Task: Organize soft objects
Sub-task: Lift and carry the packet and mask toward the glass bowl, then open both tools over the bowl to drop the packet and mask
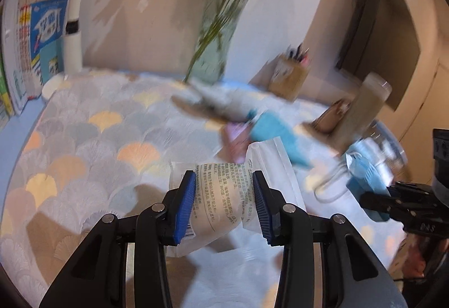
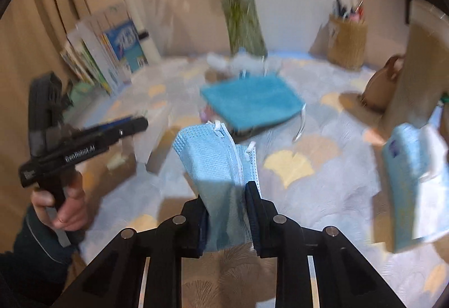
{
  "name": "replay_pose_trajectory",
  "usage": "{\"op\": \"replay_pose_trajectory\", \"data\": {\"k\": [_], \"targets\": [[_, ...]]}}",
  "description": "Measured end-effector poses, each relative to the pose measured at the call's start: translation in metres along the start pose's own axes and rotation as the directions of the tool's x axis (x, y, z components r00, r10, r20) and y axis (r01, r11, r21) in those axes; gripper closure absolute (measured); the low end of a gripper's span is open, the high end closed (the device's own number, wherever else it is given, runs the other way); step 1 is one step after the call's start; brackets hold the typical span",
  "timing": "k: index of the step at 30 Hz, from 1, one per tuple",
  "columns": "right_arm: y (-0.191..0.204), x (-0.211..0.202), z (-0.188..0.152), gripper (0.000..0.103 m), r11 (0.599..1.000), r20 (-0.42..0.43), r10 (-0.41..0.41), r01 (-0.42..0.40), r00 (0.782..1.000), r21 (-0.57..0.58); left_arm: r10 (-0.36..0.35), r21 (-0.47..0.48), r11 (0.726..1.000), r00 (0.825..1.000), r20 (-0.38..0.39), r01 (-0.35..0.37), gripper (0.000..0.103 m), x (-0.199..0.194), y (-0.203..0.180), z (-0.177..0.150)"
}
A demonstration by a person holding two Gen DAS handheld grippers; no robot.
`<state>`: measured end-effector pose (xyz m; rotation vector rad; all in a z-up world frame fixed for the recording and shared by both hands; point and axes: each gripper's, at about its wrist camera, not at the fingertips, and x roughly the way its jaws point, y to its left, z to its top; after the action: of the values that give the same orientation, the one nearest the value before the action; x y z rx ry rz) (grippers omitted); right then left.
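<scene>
My left gripper (image 1: 224,204) is shut on a clear plastic bag (image 1: 221,204) with printed text, held above the table. My right gripper (image 2: 227,212) is shut on a stack of light blue face masks (image 2: 216,167), also lifted; it shows in the left wrist view (image 1: 364,184) at the right. A folded teal cloth (image 2: 252,103) lies mid-table, over something pink (image 1: 235,139). A grey plush toy (image 1: 221,103) lies behind it near the vase. Another pack of blue masks (image 2: 409,179) sits at the right.
A fan-patterned tablecloth (image 1: 92,145) covers the table. A glass vase with flowers (image 1: 216,36), a woven pen holder (image 2: 348,41), books (image 2: 109,50), a white lamp (image 1: 74,27), a brown jug (image 2: 384,86) and a tall box (image 2: 418,61) ring the table. The left gripper (image 2: 84,139) shows at left.
</scene>
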<state>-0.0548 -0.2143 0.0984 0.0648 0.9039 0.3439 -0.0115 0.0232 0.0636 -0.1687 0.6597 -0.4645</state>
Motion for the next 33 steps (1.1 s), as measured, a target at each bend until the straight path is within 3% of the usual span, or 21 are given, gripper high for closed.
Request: {"op": "replay_pose_trajectory", "data": {"k": [4, 12, 18, 22, 27, 33], "targets": [[-0.009, -0.038, 0.018, 0.079, 1.000, 0.104, 0.012, -0.015, 0.994, 0.021, -0.024, 0.064, 0.998, 0.998, 0.062, 0.020, 0.065, -0.019, -0.031, 0.022], [-0.045, -0.086, 0.039, 0.079, 0.995, 0.228, -0.063, 0.044, 0.972, 0.086, -0.086, 0.223, 0.973, 0.987, 0.134, 0.055, 0.065, -0.024, -0.110, 0.078], [-0.097, -0.139, 0.057, 0.079, 0.972, 0.344, -0.171, 0.100, 0.923, 0.214, -0.178, 0.331, 0.936, 0.972, 0.156, 0.119, 0.065, -0.002, -0.198, 0.120], [-0.137, -0.172, 0.061, 0.079, 0.935, 0.380, -0.268, 0.143, 0.885, 0.326, -0.251, 0.396, 0.900, 0.959, 0.129, 0.183, 0.065, 0.025, -0.260, 0.136], [-0.195, -0.203, 0.050, 0.079, 0.865, 0.358, -0.391, 0.206, 0.848, 0.458, -0.302, 0.438, 0.866, 0.951, 0.071, 0.243, 0.065, 0.060, -0.318, 0.140], [-0.264, -0.215, 0.023, 0.079, 0.727, 0.216, -0.546, 0.330, 0.809, 0.602, -0.338, 0.492, 0.818, 0.941, -0.011, 0.299, 0.065, 0.091, -0.377, 0.118]]}}
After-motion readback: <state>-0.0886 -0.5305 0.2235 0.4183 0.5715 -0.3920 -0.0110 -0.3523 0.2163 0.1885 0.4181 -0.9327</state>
